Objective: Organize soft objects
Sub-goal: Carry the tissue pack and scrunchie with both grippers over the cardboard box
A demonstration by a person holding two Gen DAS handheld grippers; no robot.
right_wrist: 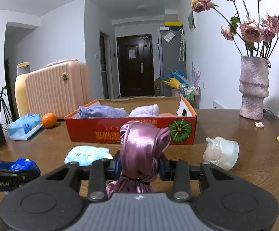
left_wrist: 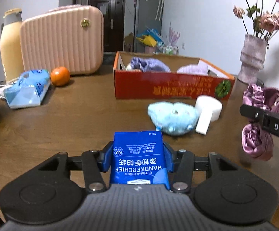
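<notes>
My left gripper (left_wrist: 138,158) is shut on a blue handkerchief pack (left_wrist: 138,154), its blue pads pressing both sides above the brown table. My right gripper (right_wrist: 140,165) is shut on a bunched purple satin cloth (right_wrist: 142,146); in the left wrist view that cloth (left_wrist: 258,140) hangs at the far right. Ahead stands the red cardboard box (left_wrist: 170,87) holding purple knitted items (left_wrist: 149,64). A light blue plush (left_wrist: 173,118) lies in front of the box, between the two grippers. The box (right_wrist: 131,132) also fills the middle of the right wrist view.
A white roll (left_wrist: 208,111) lies beside the plush. A pink case (left_wrist: 62,40), a cream bottle (left_wrist: 10,44), an orange (left_wrist: 60,76) and a blue tissue pack (left_wrist: 27,88) stand at the left. A vase of dried roses (right_wrist: 254,88) and a clear cup (right_wrist: 222,152) are on the right.
</notes>
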